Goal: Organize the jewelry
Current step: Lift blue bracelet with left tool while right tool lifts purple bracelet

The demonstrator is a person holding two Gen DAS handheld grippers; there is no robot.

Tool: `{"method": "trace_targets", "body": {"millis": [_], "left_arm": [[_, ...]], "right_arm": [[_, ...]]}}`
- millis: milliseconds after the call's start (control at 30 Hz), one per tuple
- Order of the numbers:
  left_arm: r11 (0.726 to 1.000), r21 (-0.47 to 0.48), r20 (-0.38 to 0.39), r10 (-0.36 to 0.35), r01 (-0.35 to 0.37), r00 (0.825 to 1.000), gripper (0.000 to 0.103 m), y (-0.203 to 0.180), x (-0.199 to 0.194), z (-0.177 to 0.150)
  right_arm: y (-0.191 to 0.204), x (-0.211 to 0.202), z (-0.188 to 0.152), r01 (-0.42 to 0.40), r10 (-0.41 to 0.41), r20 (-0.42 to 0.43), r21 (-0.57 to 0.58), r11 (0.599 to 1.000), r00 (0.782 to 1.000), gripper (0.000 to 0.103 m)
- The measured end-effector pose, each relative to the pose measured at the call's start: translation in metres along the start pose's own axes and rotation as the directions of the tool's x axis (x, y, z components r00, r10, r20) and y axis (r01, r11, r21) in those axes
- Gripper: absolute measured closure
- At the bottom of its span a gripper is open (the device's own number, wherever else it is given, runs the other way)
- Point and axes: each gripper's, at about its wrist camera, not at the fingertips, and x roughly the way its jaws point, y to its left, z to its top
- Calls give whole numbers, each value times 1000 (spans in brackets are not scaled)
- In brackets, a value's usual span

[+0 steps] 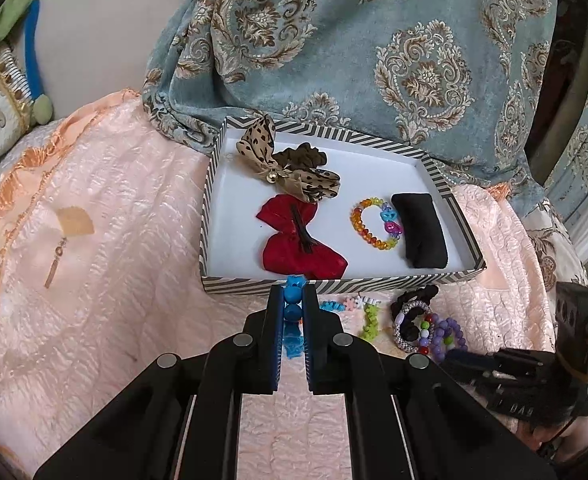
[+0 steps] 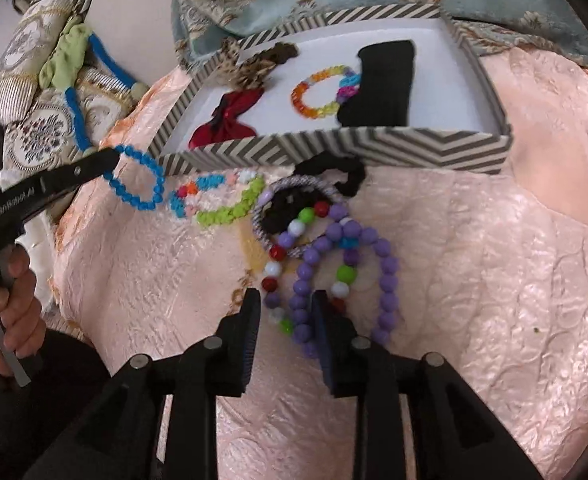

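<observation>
1. Blue bead bracelet [image 2: 138, 180] pinched in the left gripper [image 1: 293, 300], jaws clenched on it, held just short of the striped box [image 1: 210, 184] wall.
2. Right gripper [image 2: 286, 300]: jaws released, straddling a purple bead bracelet [image 2: 345, 264] on the pink bedspread [image 2: 493, 264].
3. Step in hand: carrying blue bracelet to box (likely). Next: lift over the rim, release inside.

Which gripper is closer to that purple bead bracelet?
Right. The right gripper has its open fingers either side of the purple bead bracelet; the left gripper, off to the side, holds a blue bead bracelet.
</observation>
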Motion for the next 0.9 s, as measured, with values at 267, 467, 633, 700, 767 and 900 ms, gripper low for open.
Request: {"method": "trace_targets", "body": {"millis": [267,467,633,700,767,900], "left_arm": [[1000,8,-16,-3,3,1000,103,-1,4,0],[1000,7,-20,-2,2,1000,103,-1,5,0],[1000,7,-21,-1,1,1000,103,0,5,0],[1000,9,-23,2,-2,1000,103,-1,7,0],[1000,13,-24,5,-4,1000,103,-1,7,0],[1000,14,-17,6,-6,1000,103,-1,5,1]], "right_arm": [[2,6,5,109,-108,29,-56,992,994,76],[12,14,5,197,-193,40,-156,968,980,88],[9,-3,5,161,-151,84,-128,979,985,94],[9,-14,5,147,-133,122,-116,982,984,94],[9,-21,6,137,-121,150,-105,985,981,94],[13,-30,9,130,-109,200,-98,987,974,94]]}}
